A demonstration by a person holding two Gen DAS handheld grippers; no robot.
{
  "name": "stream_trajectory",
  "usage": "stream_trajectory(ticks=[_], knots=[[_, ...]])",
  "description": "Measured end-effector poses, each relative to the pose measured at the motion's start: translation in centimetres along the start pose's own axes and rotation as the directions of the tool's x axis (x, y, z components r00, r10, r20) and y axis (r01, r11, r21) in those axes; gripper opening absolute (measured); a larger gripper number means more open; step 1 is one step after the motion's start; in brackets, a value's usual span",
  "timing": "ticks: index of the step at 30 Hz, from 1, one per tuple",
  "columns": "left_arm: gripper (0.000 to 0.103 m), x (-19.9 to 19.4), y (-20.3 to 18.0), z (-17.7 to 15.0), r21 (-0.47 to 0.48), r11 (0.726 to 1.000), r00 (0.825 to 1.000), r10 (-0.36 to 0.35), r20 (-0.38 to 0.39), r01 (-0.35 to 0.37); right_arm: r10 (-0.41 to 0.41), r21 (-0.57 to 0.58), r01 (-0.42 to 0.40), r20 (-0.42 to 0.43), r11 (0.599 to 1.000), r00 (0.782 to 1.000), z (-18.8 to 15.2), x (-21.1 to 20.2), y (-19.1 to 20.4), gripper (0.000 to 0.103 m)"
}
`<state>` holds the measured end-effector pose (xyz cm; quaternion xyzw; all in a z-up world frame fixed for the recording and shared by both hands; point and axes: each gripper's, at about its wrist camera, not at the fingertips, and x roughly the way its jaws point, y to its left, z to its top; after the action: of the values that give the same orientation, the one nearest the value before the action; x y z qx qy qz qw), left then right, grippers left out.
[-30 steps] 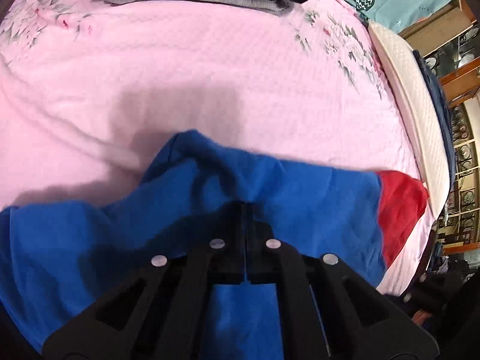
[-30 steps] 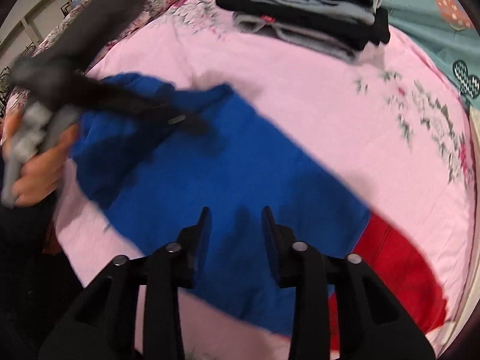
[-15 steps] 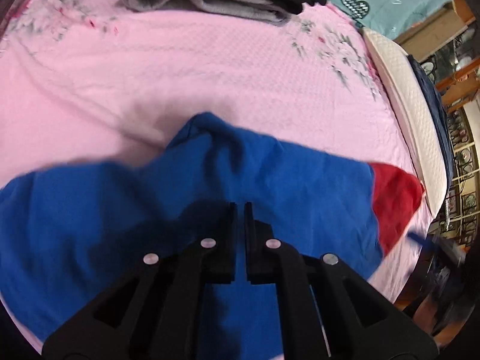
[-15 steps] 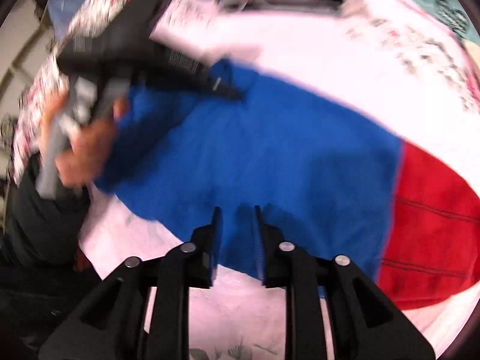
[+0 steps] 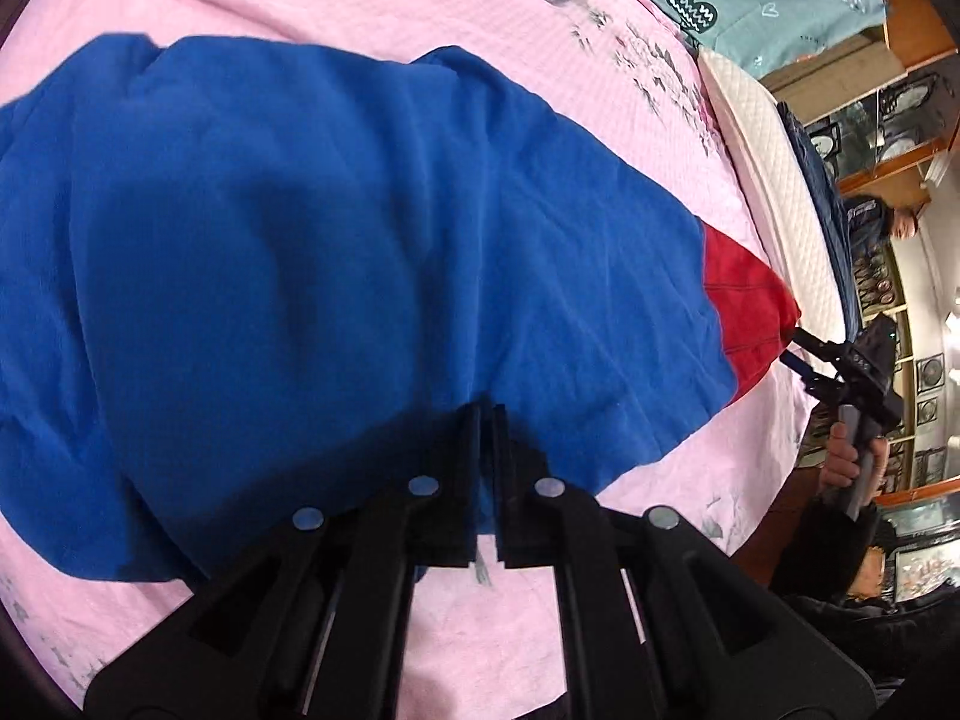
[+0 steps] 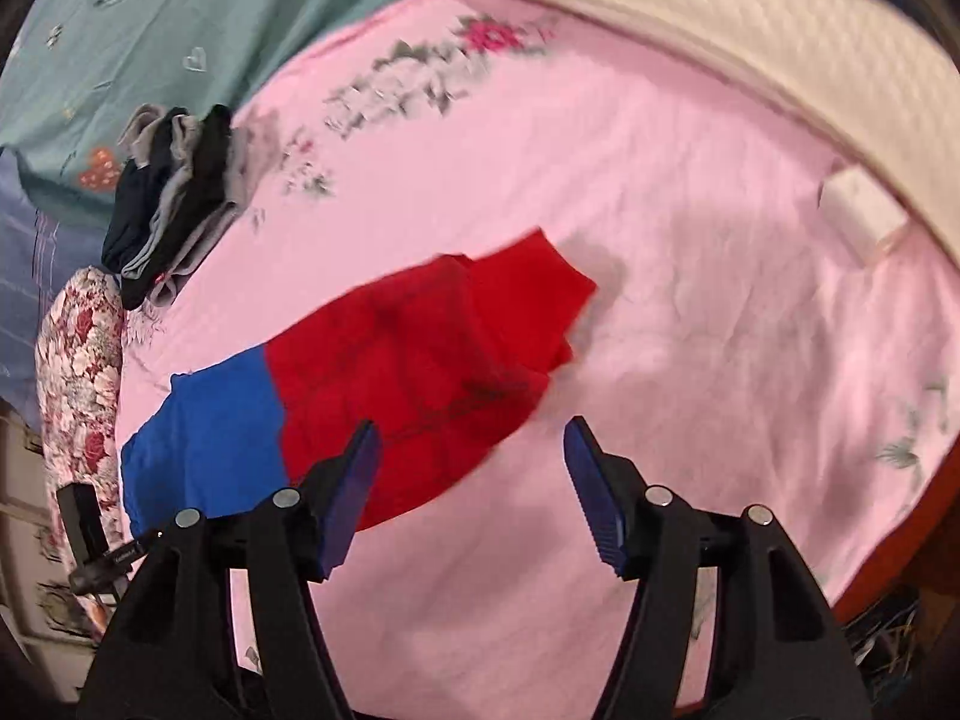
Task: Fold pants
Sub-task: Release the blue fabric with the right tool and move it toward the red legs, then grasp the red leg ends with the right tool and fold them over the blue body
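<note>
The pants (image 5: 336, 252) are blue with red leg ends (image 5: 747, 312) and lie on the pink bedsheet (image 5: 372, 6). My left gripper (image 5: 485, 420) is shut on the near edge of the blue cloth. In the right wrist view the red leg ends (image 6: 438, 360) lie rumpled in the middle, the blue part (image 6: 210, 432) to the left. My right gripper (image 6: 471, 450) is open and empty, its left finger just over the red cloth's near edge. It also shows in the left wrist view (image 5: 852, 360), beside the red end.
A stack of folded dark and grey clothes (image 6: 174, 198) lies at the far side of the bed. A teal patterned sheet (image 6: 150, 24) lies beyond it. A white quilted mattress edge (image 6: 750, 30) runs along the right. A floral pillow (image 6: 81, 354) lies at the left.
My right gripper has swung from the blue middle of the pants to the red leg ends and opened wide. My left gripper has drawn back to the pants' near edge, still pinching the blue cloth.
</note>
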<state>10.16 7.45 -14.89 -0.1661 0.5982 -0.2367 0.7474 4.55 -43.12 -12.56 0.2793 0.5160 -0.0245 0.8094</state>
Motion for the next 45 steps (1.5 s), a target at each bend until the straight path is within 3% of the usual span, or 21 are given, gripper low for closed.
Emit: stream_trajectory(ticks=[8, 11, 13, 14, 15, 16, 17, 20, 23, 27, 31, 33, 36, 37, 42, 45], knots=[[0.004, 0.2, 0.1, 0.0, -0.004, 1.000, 1.000, 0.003, -0.001, -0.003, 0.121, 0.051, -0.117, -0.066, 0.992, 0.991, 2.5, 3.6, -3.5, 0.066], [0.004, 0.1, 0.3, 0.0, -0.018, 1.000, 1.000, -0.003, -0.004, 0.003, 0.218, 0.044, -0.215, -0.060, 0.976, 0.974, 2.7, 4.1, -3.5, 0.067], [0.004, 0.0, 0.0, 0.0, -0.015, 1.000, 1.000, 0.015, -0.007, -0.015, 0.176, 0.020, -0.175, -0.013, 0.984, 0.984, 2.7, 3.9, -2.8, 0.060], [0.004, 0.0, -0.5, 0.0, -0.002, 0.999, 0.999, 0.045, -0.006, -0.045, 0.143, 0.010, -0.143, 0.006, 0.990, 0.990, 2.7, 3.9, -2.5, 0.047], [0.004, -0.2, -1.2, 0.0, 0.019, 0.997, 0.997, 0.080, -0.001, -0.080, 0.101, 0.003, -0.101, 0.024, 0.995, 0.995, 2.7, 3.8, -2.2, 0.043], [0.004, -0.4, -2.4, 0.1, 0.053, 0.991, 0.992, 0.126, 0.012, -0.127, 0.104, 0.007, -0.104, 0.032, 0.995, 0.994, 2.8, 3.8, -2.2, 0.025], [0.005, -0.5, -3.3, 0.2, 0.077, 0.986, 0.988, 0.150, 0.022, -0.151, 0.186, 0.019, -0.187, 0.029, 0.982, 0.982, 2.8, 3.7, -2.4, 0.016], [0.007, -0.5, -7.7, 1.1, 0.169, 0.975, 0.990, 0.138, 0.038, -0.143, 0.166, -0.004, -0.166, 0.059, 0.986, 0.984, 2.8, 1.9, -1.2, 0.016], [0.021, 1.1, -12.7, 2.6, 0.236, 0.965, 0.993, 0.113, 0.023, -0.115, 0.156, -0.066, -0.151, 0.095, 0.986, 0.983, 2.6, -0.3, 0.6, 0.016], [0.021, 5.2, -18.9, 4.5, 0.317, 0.946, 0.997, 0.072, -0.018, -0.062, 0.165, -0.128, -0.149, 0.124, 0.980, 0.978, 2.5, -3.0, 2.7, 0.016], [0.020, 9.6, -22.7, 5.9, 0.335, 0.942, 0.997, -0.001, -0.075, 0.026, 0.151, -0.159, -0.131, 0.125, 0.979, 0.981, 2.9, -3.4, 3.8, 0.016], [0.017, 12.0, -23.4, 6.0, 0.336, 0.941, 0.994, -0.005, -0.105, 0.040, 0.132, -0.161, -0.112, 0.120, 0.981, 0.984, 2.9, -3.0, 3.9, 0.016], [0.015, 15.7, -23.6, 6.2, 0.314, 0.949, 0.988, 0.047, -0.150, 0.003, 0.121, -0.152, -0.104, 0.108, 0.983, 0.987, 2.8, -2.3, 3.6, 0.016], [0.015, 15.8, -23.4, 6.2, 0.313, 0.950, 0.990, 0.040, -0.132, 0.004, 0.116, -0.149, -0.099, 0.107, 0.984, 0.988, 2.7, -2.2, 3.6, 0.016], [0.016, 14.2, -22.1, 5.9, 0.286, 0.958, 0.991, 0.014, -0.135, 0.026, 0.117, -0.159, -0.102, 0.086, 0.982, 0.989, 2.3, -1.7, 4.4, 0.016], [0.019, 10.4, -19.7, 5.4, 0.264, 0.964, 0.997, -0.009, -0.072, 0.028, 0.092, -0.193, -0.071, 0.100, 0.979, 0.991, 2.3, -1.9, 5.8, 0.016]])
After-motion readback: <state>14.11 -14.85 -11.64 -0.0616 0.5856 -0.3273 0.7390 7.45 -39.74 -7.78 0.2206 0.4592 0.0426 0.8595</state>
